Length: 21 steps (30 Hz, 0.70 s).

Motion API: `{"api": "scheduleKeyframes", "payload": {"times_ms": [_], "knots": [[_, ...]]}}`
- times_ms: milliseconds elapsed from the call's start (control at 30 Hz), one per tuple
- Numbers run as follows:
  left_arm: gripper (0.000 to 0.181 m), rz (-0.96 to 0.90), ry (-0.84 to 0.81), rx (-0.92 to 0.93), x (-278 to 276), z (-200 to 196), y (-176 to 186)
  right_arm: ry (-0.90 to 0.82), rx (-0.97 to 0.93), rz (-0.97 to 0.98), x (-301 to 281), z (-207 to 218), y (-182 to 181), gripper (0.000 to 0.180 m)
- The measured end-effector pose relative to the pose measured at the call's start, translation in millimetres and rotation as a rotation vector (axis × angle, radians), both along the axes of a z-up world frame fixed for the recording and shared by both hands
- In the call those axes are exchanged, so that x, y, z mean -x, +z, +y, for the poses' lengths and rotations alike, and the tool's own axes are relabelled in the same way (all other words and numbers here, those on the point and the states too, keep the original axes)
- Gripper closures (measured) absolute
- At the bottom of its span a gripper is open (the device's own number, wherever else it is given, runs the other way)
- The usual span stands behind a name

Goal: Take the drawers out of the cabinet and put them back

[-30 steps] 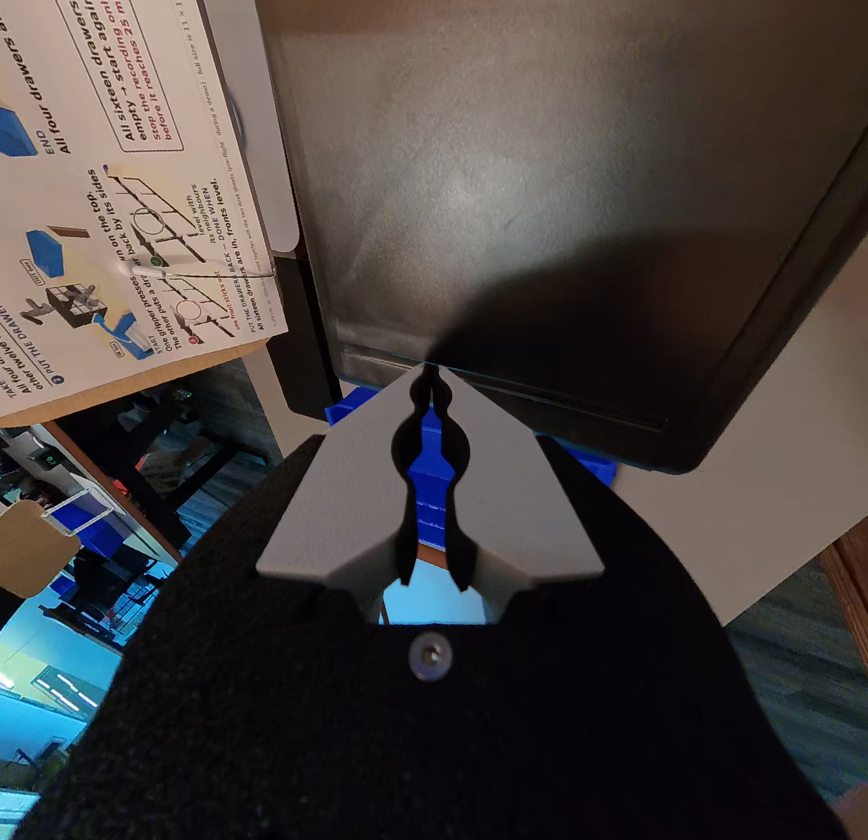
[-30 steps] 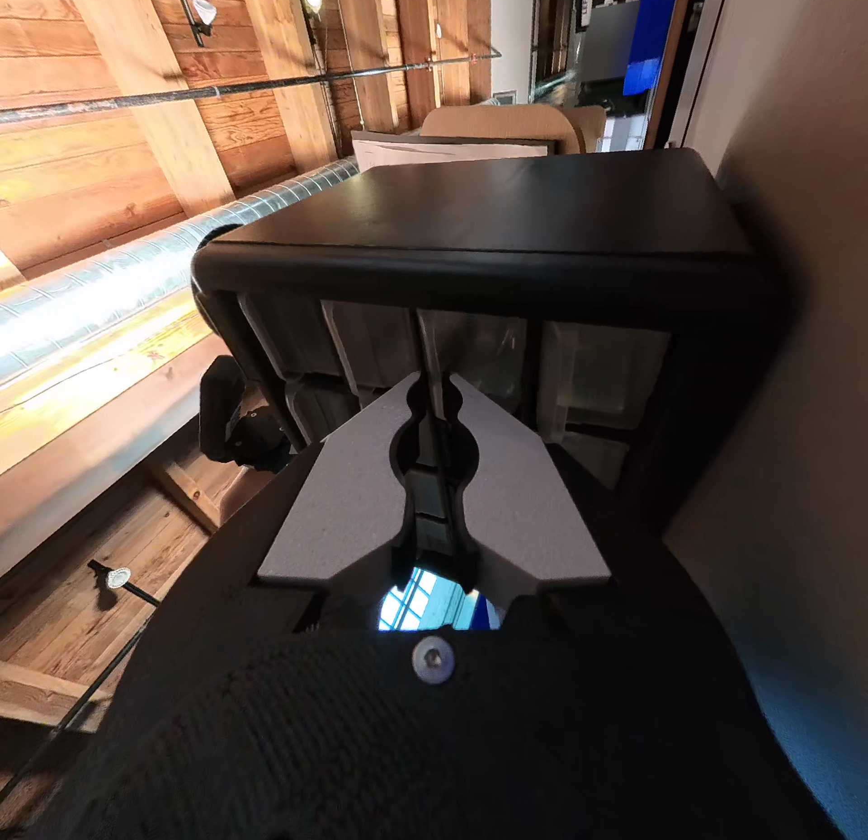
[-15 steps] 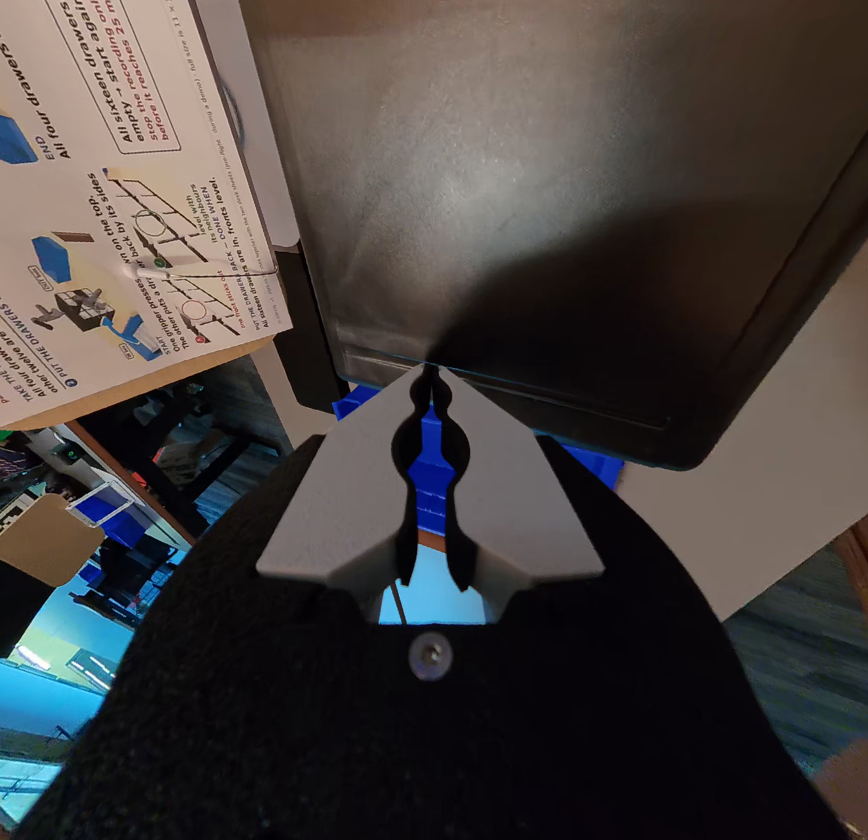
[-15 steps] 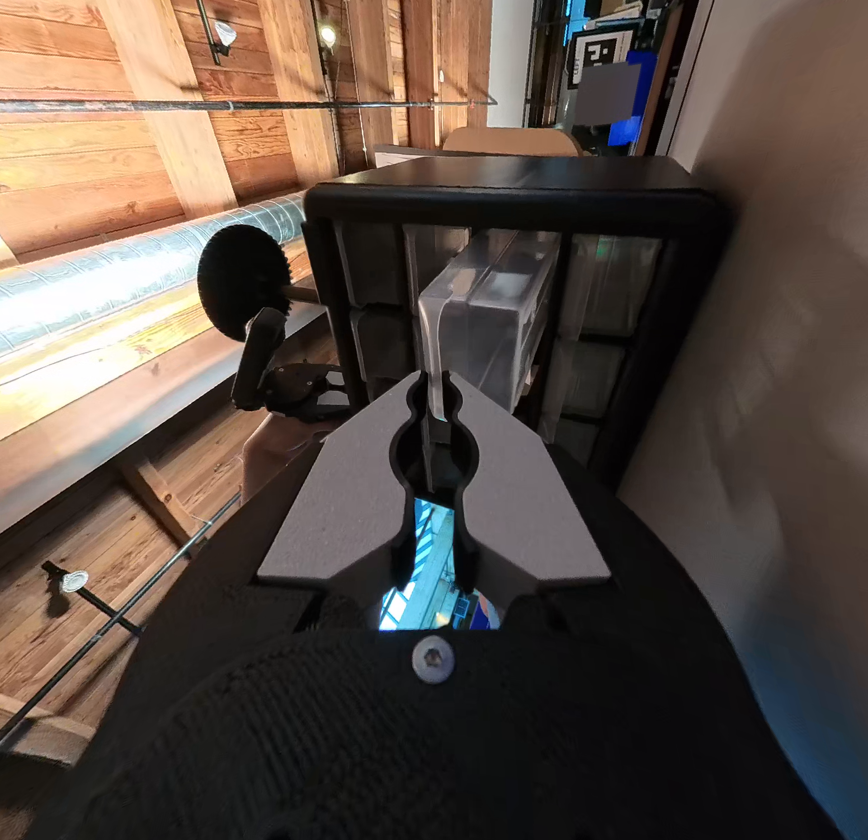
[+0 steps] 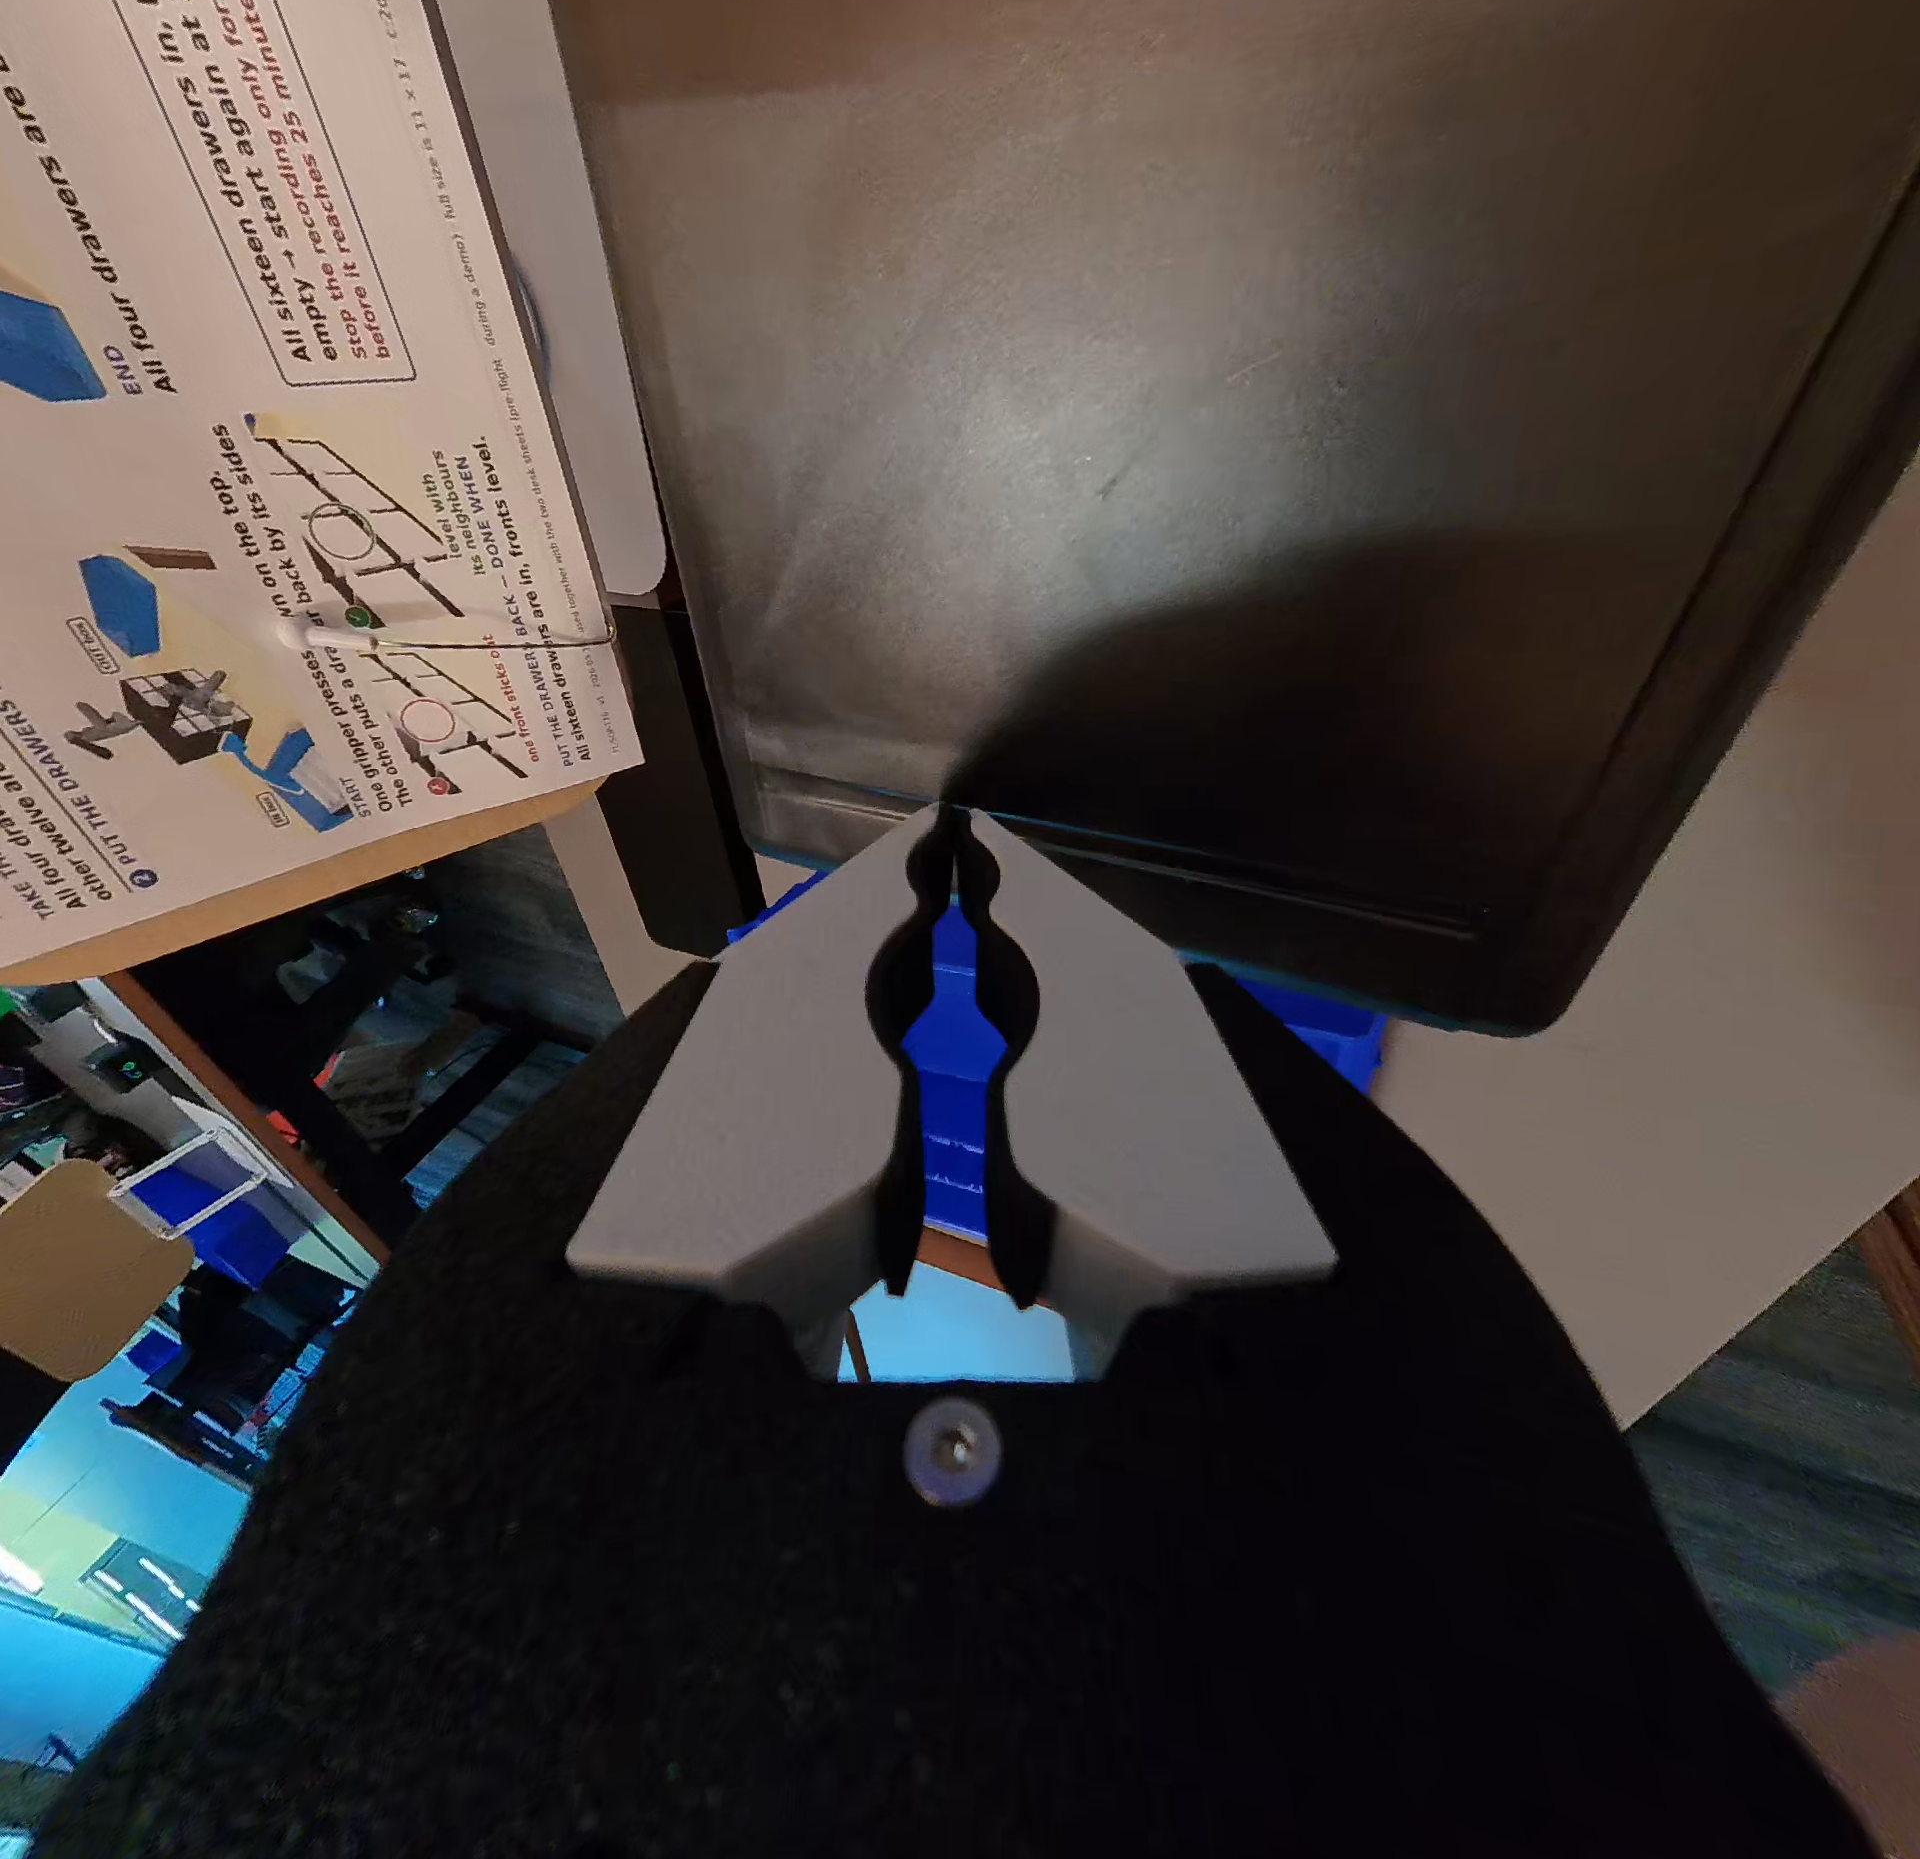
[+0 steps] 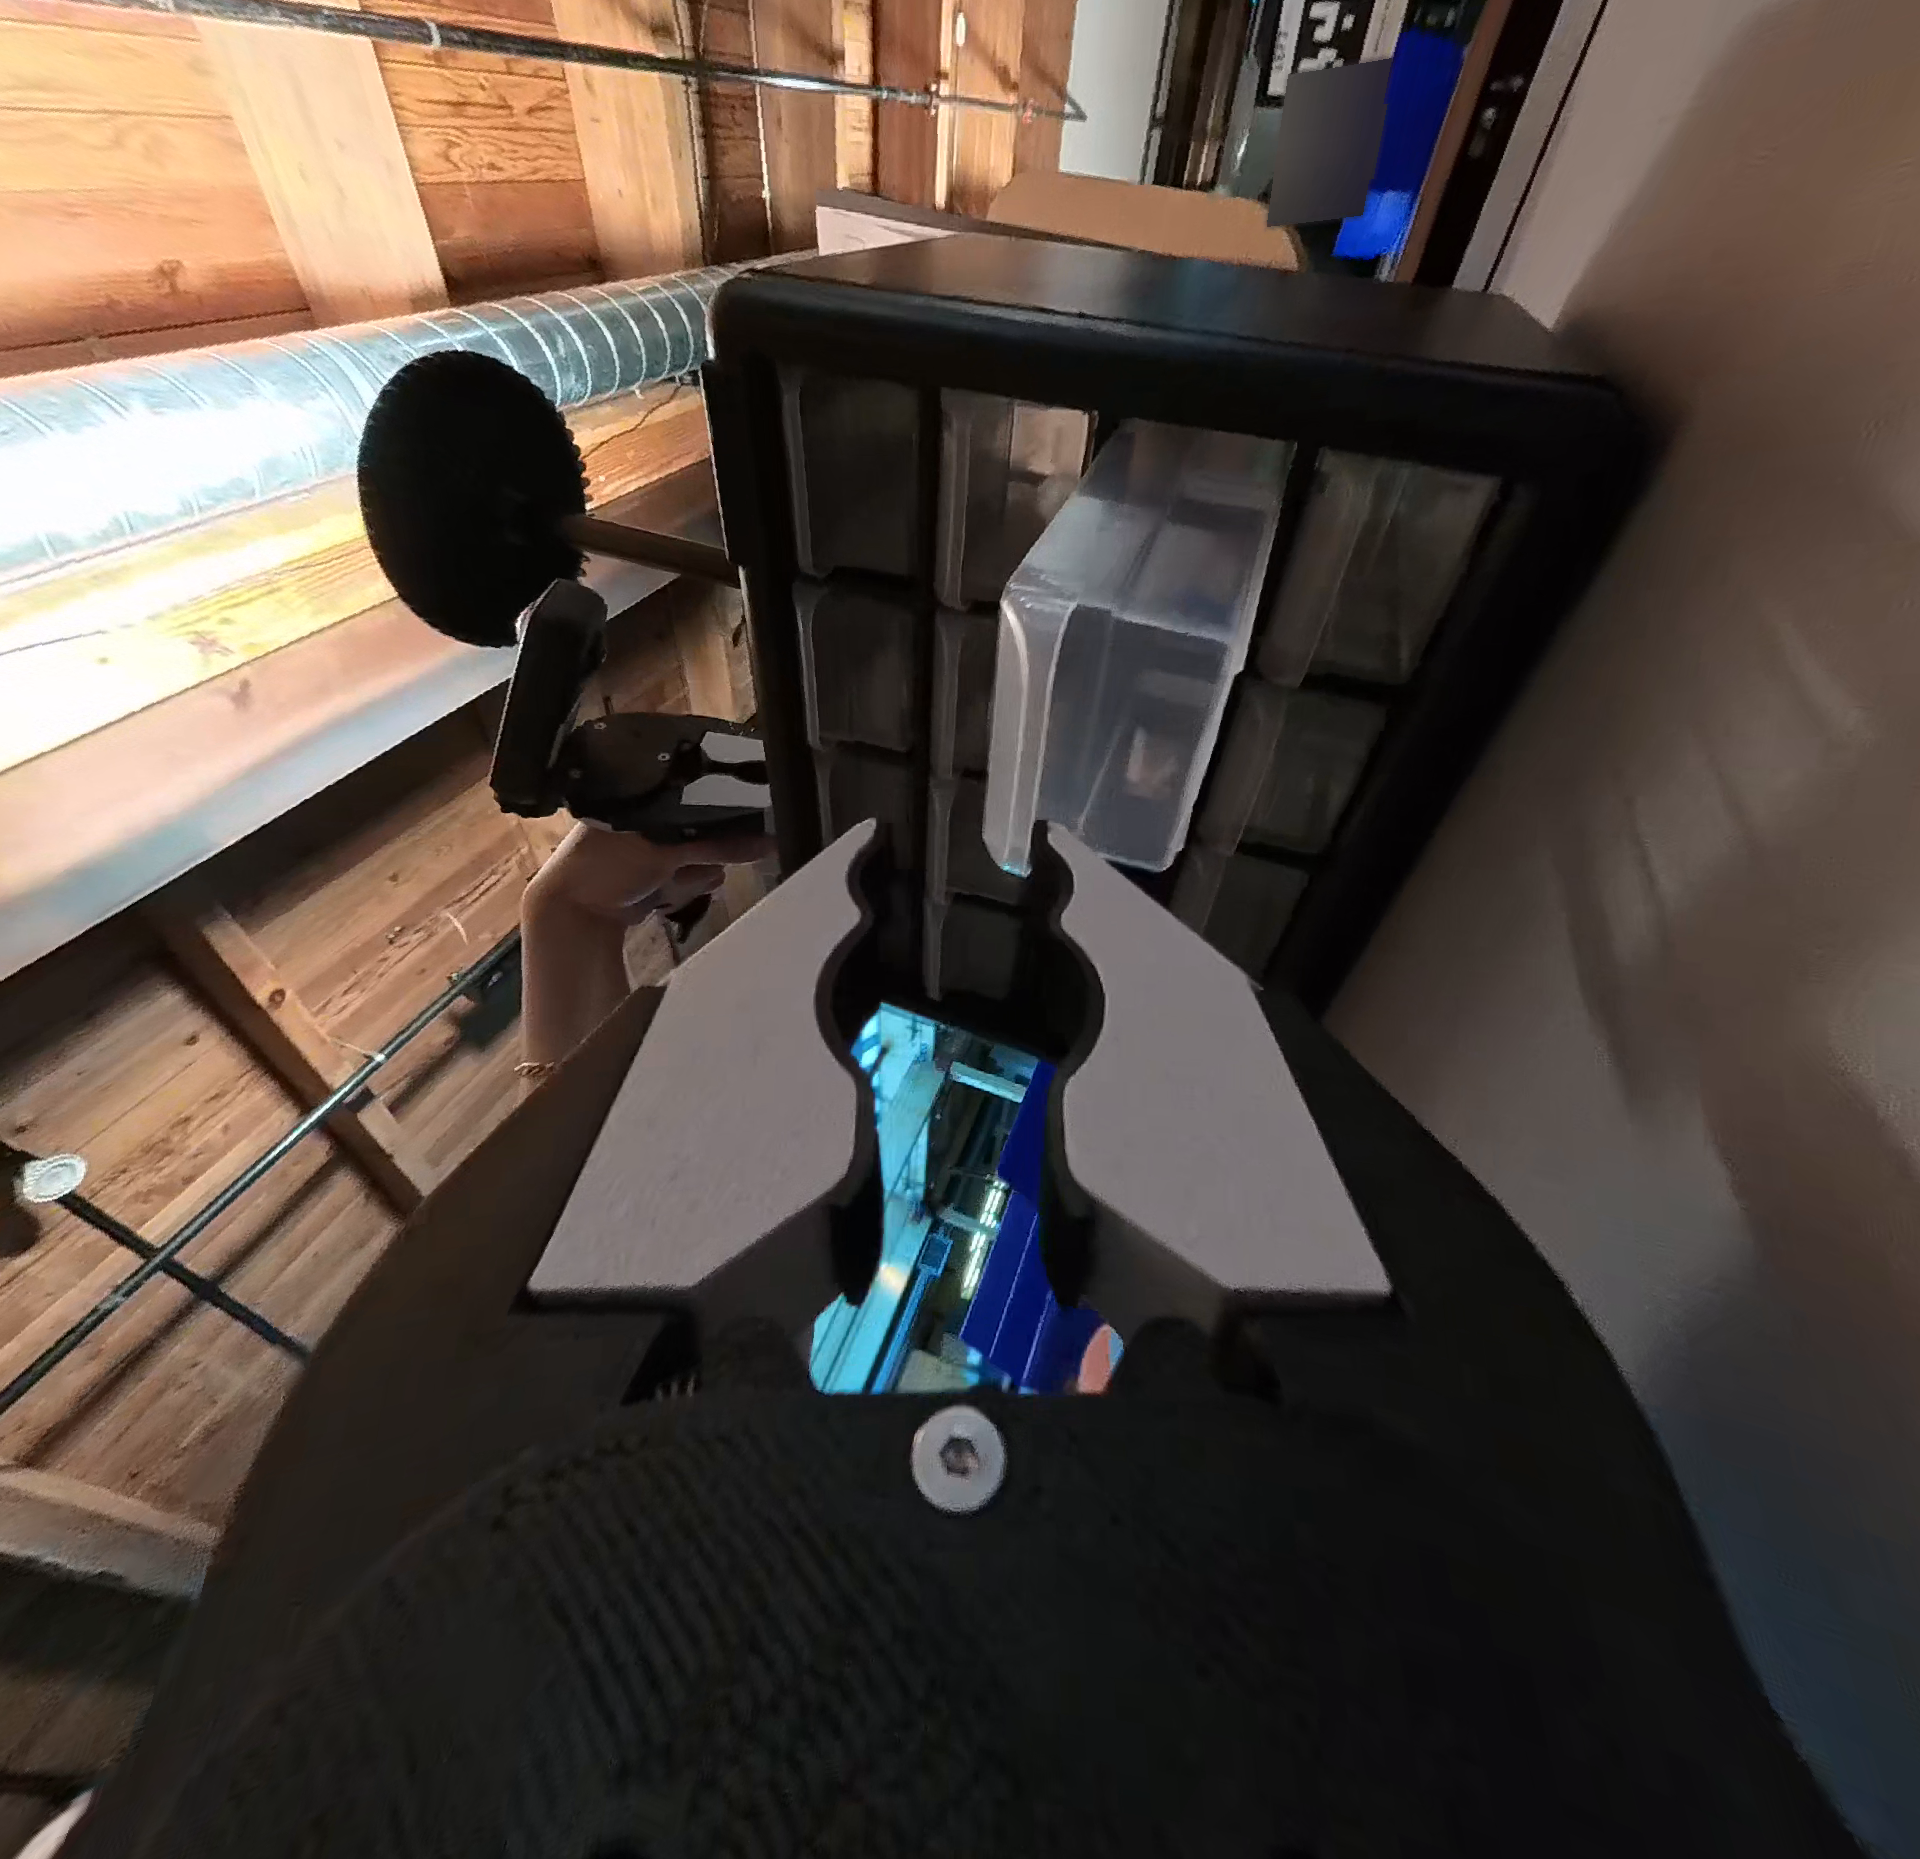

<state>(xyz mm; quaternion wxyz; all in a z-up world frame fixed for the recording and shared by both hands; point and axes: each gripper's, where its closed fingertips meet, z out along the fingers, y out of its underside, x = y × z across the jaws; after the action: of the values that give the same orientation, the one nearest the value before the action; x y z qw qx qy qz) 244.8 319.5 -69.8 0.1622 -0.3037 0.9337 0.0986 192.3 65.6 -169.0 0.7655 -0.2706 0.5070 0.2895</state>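
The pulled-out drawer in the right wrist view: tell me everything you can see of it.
The clear plastic drawer is a see-through rectangular box sticking well out of the black cabinet, while the neighbouring drawers sit flush. It hangs in its slot, partly inserted. Its front lip points toward the camera, next to one finger of the right claw, which is open and not clamping it. Whether that finger touches the lip is unclear. Dark shapes show through the walls; its contents cannot be told.
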Motion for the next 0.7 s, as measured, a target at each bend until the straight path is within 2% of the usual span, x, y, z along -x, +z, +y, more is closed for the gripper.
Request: {"api": "scheduleKeyframes", "payload": {"times_ms": [133, 167, 233, 300, 433, 600, 700], "knots": [[0.181, -0.011, -0.001, 0.005, -0.1, 0.0, 0.0, 0.031, 0.007, -0.029, 12.6, -6.2, 0.8, 0.137], [0.181, -0.013, -0.001, 0.007, 0.0, 0.0, 0.0, 0.046, 0.024, -0.071, 18.6, -7.5, 4.0, 0.139], [0.181, -0.014, -0.002, 0.007, -0.1, 0.0, 0.0, 0.091, 0.115, -0.135, 30.8, -5.9, 5.8, 0.141], [0.181, -0.01, -0.001, 0.004, -0.1, 0.0, 0.0, 0.143, 0.257, -0.239, 43.6, -0.1, 7.2, 0.133], [0.181, -0.004, 0.002, -0.012, 0.0, 0.2, 0.1, 0.113, 0.696, -0.644, 39.5, -1.5, 14.6, 0.106], [0.181, -0.01, -0.001, -0.04, -0.1, 0.3, 0.3, 0.214, 1.017, -1.17, 31.8, 7.5, 59.8, 0.105], [0.181, -0.013, -0.003, -0.048, 0.0, 0.4, 0.3, 0.387, 1.251, -1.439, 27.7, 15.0, 56.7, 0.101]]}}
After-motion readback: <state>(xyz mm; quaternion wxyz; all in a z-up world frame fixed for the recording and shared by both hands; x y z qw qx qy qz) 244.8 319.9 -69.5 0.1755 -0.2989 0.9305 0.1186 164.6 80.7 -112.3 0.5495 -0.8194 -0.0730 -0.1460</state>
